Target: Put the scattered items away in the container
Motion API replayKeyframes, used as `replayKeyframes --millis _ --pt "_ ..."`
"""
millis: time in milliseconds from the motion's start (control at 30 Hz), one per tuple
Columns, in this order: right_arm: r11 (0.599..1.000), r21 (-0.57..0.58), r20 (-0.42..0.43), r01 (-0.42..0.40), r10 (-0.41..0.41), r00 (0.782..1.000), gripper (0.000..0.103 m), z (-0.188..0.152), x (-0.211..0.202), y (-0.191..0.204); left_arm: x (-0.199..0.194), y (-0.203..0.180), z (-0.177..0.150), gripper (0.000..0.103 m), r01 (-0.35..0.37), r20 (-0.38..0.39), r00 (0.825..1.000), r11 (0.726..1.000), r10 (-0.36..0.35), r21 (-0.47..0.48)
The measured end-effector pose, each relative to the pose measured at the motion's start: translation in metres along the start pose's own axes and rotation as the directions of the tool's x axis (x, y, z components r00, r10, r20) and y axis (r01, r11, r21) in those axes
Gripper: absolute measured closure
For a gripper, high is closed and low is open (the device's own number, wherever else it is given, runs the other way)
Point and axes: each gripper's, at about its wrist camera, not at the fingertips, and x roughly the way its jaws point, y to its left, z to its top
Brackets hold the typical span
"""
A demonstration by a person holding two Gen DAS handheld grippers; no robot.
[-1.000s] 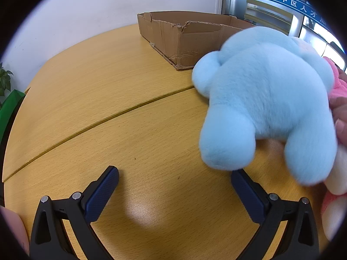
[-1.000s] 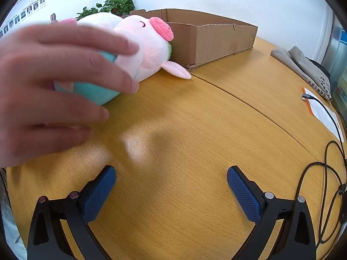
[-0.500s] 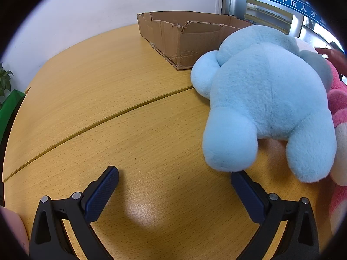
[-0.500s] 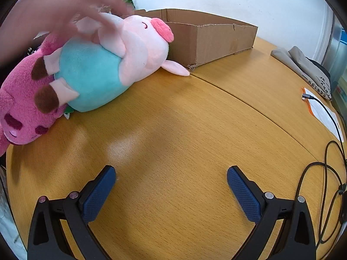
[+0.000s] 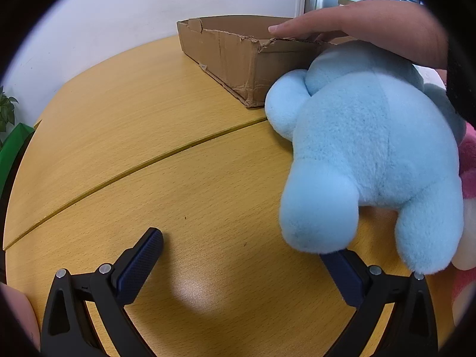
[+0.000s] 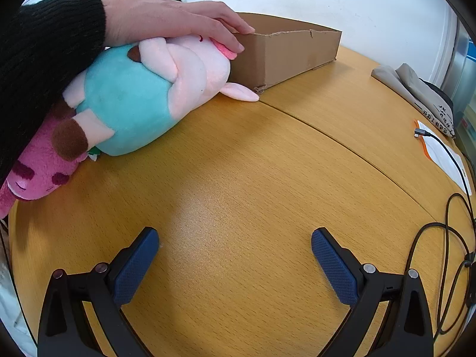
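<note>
A bare hand [image 6: 166, 20] is now reaching over the soft toys [image 6: 142, 95] towards the cardboard box [image 6: 285, 50] at twelve o'clock; both claws [image 5: 244, 263] [image 6: 235, 255] are gaping wide, holding nothing, tidying unstarted

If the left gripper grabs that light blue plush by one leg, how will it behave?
The light blue plush looks fluffy and stuffed, so the leg would likely squash between the pads and the body droop. It is probably light for its bulk. Fur may slip, so the left gripper should bite deep.
</note>
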Motion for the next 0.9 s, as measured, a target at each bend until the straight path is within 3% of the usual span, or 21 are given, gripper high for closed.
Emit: replayKeyframes --millis 900 --pt "0.999 -0.035 -0.001 -0.024 0.024 1.000 0.000 0.0088 0.0067 0.0051 -0.0018 0.0000 -0.0004 0.000 -0.004 0.000 1.000 1.000 0.004 -0.005"
